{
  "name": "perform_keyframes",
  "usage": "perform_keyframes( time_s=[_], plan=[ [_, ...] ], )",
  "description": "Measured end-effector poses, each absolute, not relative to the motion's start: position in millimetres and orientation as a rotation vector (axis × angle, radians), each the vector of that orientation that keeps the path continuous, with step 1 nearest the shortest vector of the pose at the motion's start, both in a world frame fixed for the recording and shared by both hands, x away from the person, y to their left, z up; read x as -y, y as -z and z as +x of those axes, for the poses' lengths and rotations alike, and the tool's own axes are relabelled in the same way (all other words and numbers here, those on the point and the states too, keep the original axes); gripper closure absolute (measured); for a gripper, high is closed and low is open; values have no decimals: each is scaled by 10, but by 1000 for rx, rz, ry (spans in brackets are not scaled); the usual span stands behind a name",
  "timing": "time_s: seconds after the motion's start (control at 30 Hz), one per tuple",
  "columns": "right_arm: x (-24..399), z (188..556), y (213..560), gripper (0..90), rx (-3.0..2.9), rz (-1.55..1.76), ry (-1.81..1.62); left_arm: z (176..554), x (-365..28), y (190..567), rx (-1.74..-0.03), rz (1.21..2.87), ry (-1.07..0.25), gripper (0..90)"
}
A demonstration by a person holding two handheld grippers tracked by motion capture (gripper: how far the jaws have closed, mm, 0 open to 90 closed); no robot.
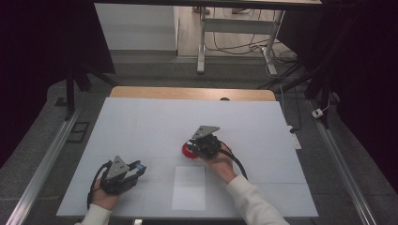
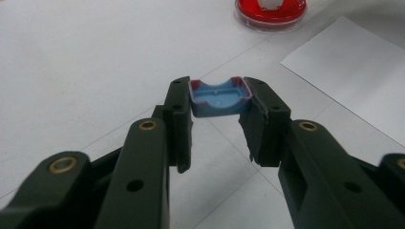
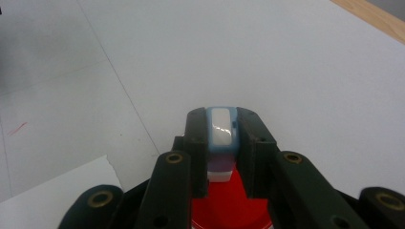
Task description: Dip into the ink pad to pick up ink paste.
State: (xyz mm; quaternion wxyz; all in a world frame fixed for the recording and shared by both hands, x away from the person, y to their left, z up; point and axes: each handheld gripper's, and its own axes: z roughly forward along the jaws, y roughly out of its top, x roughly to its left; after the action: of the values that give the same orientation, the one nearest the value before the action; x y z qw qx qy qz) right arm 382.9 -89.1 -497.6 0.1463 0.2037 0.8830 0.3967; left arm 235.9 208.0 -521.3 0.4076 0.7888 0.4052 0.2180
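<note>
The left gripper (image 1: 136, 168) holds a small blue cap (image 2: 218, 97), its jaws clamped on the two short sides of it, with the hollow inside turned up. The cap looks like thin moulded plastic, so it is probably very light, stiff enough for a firm pinch, but smooth and easy to lose if the grip loosens; the flat outer walls seem the best place to hold it. The right gripper (image 1: 196, 145) is closed on a small white and blue piece (image 3: 221, 129), taken by its narrow sides, directly above the red dish (image 1: 189, 151). This piece is also likely light and hard, with a glossy face that may slip. The cap is to the left of the red dish and nearer to the person, low over the white table (image 1: 141, 122). The left hand (image 1: 104, 194) lies low beside the white paper sheet (image 1: 189, 186), its gripper pointing toward the dish; the right hand (image 1: 222, 161) reaches forward over the sheet's far corner, its gripper tilted down at the dish.
</note>
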Motion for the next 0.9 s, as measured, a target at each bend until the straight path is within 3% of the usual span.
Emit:
perform_keyframes(
  time_s=[0.9],
  plan=[
    [920,3779,4885,751,-2512,572,-1192,2365,-2084,5218,-1023,1988,-550,649]
  ],
)
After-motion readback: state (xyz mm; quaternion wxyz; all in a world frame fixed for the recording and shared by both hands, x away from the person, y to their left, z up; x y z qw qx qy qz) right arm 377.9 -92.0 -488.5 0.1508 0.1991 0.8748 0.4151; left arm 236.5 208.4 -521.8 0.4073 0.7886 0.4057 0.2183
